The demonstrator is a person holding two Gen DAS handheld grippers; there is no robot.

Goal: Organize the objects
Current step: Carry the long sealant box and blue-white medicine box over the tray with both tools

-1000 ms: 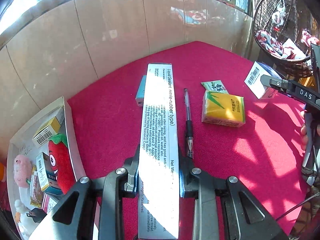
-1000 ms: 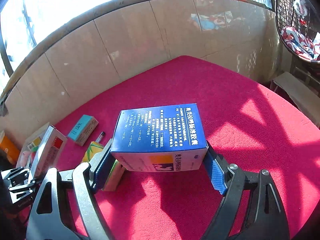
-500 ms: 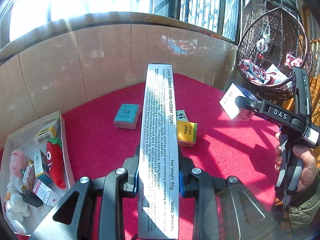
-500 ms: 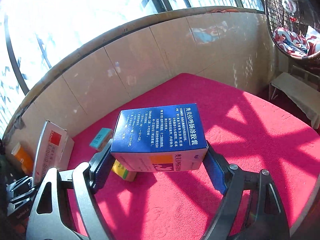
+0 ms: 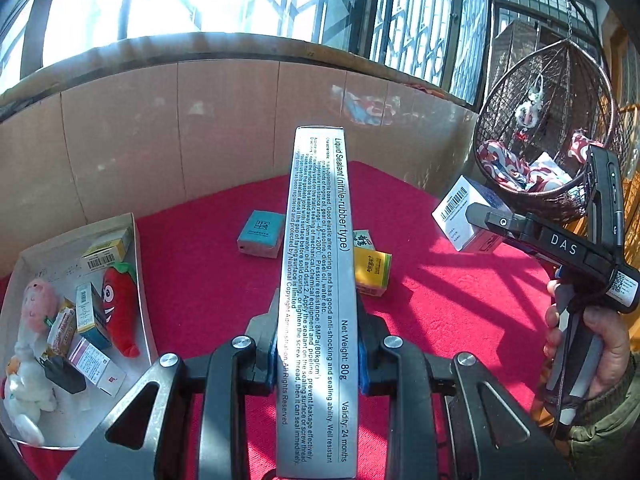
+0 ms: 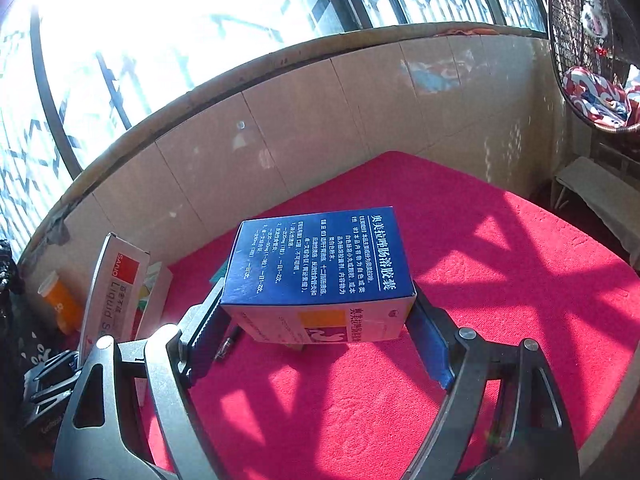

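My left gripper (image 5: pixel 318 340) is shut on a long silver liquid sealant box (image 5: pixel 316 280), which sticks out forward above the red table (image 5: pixel 200 280). My right gripper (image 6: pixel 316 320) is shut on a blue medicine box (image 6: pixel 320 256), its pads pressed on both sides. In the left wrist view that same box (image 5: pixel 460 212) hangs at the right, above the table. In the right wrist view the sealant box (image 6: pixel 116 292) stands up at the left. A teal box (image 5: pixel 260 232), a yellow box (image 5: pixel 370 270) and a green packet (image 5: pixel 362 238) lie on the cloth.
A white tray (image 5: pixel 138 280) at the left holds a strawberry plush (image 5: pixel 120 304), other soft toys and small boxes. A pen (image 6: pixel 228 344) shows under the blue box. An orange bottle (image 6: pixel 60 300) stands far left. A hanging wicker chair (image 5: pixel 540 140) is at the right.
Both grippers have risen from the table with their boxes still held. The things on the cloth look smaller and farther, and the left view now takes in more of the window.
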